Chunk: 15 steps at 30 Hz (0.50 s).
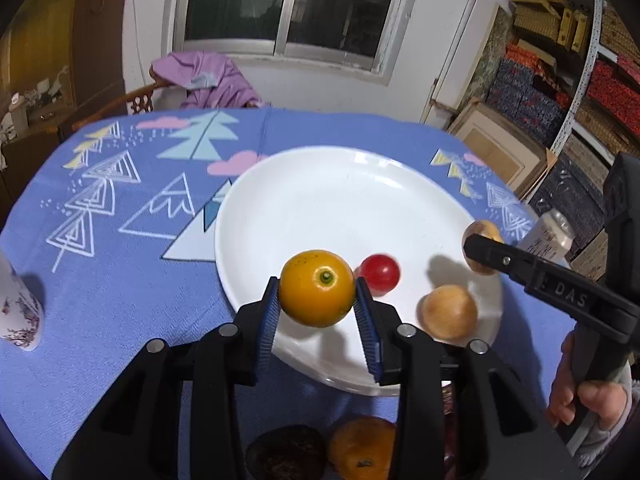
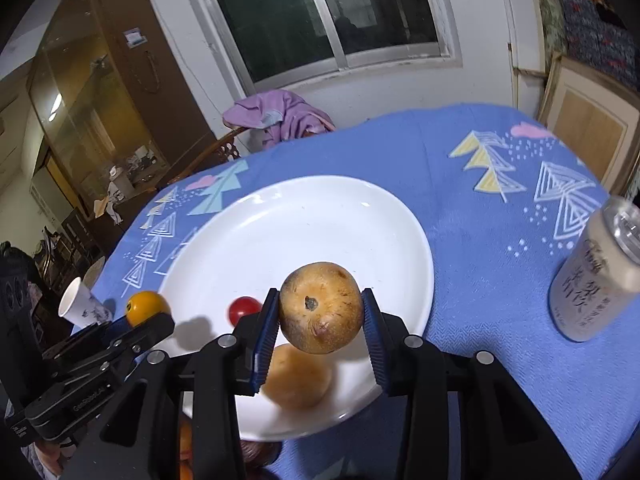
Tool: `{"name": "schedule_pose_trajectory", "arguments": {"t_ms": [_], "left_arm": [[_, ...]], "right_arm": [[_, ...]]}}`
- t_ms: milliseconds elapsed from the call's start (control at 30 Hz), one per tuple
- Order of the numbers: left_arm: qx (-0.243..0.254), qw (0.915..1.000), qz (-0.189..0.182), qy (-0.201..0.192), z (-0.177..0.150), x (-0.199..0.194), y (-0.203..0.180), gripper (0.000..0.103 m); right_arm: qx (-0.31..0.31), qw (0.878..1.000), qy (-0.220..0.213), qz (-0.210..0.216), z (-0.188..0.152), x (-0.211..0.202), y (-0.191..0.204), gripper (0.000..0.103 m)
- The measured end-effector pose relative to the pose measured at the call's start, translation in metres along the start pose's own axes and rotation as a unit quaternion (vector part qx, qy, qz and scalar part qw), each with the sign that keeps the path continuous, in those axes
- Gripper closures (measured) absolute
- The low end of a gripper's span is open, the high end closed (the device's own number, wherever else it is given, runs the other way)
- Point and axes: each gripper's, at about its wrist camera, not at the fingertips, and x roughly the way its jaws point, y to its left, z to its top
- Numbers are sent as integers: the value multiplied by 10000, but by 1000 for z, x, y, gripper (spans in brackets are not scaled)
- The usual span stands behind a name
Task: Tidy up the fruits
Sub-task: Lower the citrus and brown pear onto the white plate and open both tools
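My left gripper (image 1: 317, 300) is shut on a yellow-orange tomato (image 1: 317, 288) and holds it above the near rim of the white plate (image 1: 320, 200). My right gripper (image 2: 322, 312) is shut on a tan round fruit (image 2: 321, 307) and holds it above the plate (image 2: 300, 224). On the plate lie a small red tomato (image 1: 380, 273) and another tan fruit (image 1: 450, 312), which also shows under the held fruit in the right wrist view (image 2: 298, 376). The right gripper with its fruit shows at the right in the left wrist view (image 1: 482, 250).
A blue patterned cloth (image 1: 120, 200) covers the table. A paper cup (image 1: 18, 316) stands at the left edge. A drink can (image 2: 596, 272) stands right of the plate. An orange fruit (image 1: 362, 448) and a dark fruit (image 1: 286, 454) lie near the front edge.
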Motion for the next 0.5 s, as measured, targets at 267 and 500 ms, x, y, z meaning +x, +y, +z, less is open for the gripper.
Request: {"name": "schedule_pose_trajectory", "arguments": {"t_ms": [267,500], "left_arm": [[136,9998,33,-172,-5,-8,-2,37],[119,9994,-17,-340,-6,-26,-6,24]], "right_arm": [[253,9995,-105,176,-5,-8,-6,37],[102,9991,-321,276,0,-27,8,25]]}}
